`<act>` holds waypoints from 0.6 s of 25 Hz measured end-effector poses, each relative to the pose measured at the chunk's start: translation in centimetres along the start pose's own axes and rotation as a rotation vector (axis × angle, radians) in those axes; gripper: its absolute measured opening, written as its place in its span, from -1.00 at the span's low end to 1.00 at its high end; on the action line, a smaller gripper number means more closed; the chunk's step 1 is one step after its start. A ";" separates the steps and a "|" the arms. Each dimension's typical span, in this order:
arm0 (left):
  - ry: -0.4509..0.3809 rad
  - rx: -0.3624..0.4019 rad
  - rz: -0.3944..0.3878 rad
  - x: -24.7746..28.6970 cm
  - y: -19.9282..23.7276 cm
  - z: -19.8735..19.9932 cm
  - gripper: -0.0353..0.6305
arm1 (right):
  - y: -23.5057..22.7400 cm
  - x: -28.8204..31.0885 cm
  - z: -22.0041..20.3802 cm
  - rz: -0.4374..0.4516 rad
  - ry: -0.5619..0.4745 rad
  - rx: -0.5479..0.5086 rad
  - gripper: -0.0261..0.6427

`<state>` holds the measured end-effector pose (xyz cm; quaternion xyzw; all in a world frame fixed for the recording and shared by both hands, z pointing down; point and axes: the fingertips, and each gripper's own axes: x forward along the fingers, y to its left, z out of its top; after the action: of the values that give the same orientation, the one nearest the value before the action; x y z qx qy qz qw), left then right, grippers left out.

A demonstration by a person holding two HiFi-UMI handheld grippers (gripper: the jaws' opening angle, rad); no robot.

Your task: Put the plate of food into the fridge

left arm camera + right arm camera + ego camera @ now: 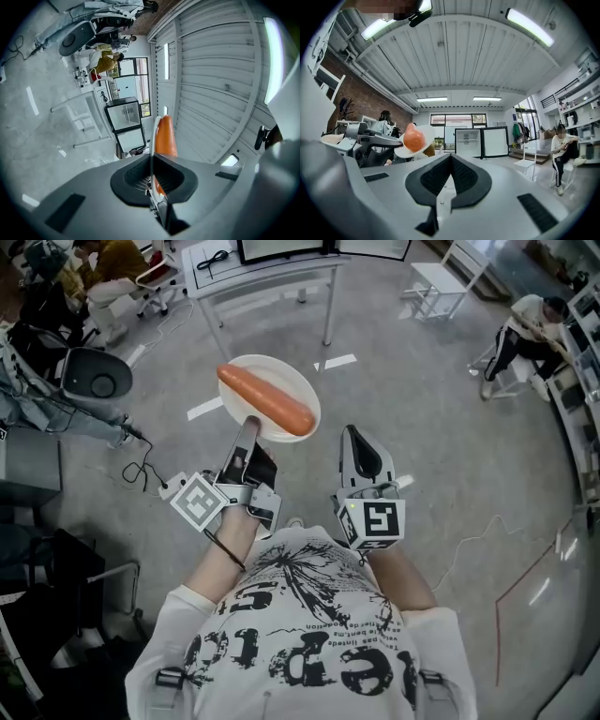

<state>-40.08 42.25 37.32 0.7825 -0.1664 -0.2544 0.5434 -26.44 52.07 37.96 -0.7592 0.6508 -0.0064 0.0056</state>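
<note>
Our left gripper (247,427) is squeezing the near edge of the round white plate (281,374), hiding that edge. A long orange carrot (267,399) is lying across it. Our right gripper (357,437) is hanging closed, holding nothing.

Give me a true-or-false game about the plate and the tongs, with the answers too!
1. The left tongs pinch the rim of the white plate. True.
2. The right tongs hold a cup. False: they are shut on nothing.
3. A long orange food lies on the plate. True.
4. The plate sits inside the fridge. False: it is held up in the air, away from the fridge.
</note>
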 end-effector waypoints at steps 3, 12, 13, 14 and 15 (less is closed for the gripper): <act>0.010 0.007 -0.014 2.2 0.7 1.0 -0.83 | -0.8 2.5 -0.3 -0.008 0.011 0.000 -0.93; -0.004 0.031 0.023 7.9 3.0 1.9 -0.83 | -4.0 8.3 -0.1 0.044 -0.003 -0.004 -0.93; -0.013 0.033 0.028 8.6 3.2 1.7 -0.83 | -4.7 8.9 -0.2 0.058 0.001 0.006 -0.93; -0.023 0.030 0.032 9.4 3.4 1.4 -0.83 | -5.5 9.7 -0.3 0.073 0.004 0.016 -0.93; -0.033 0.026 0.036 10.3 3.5 1.1 -0.83 | -6.5 10.4 -0.4 0.089 0.006 0.024 -0.93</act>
<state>-32.23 34.64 38.10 0.7820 -0.1926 -0.2555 0.5348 -18.45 42.82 38.53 -0.7295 0.6837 -0.0164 0.0132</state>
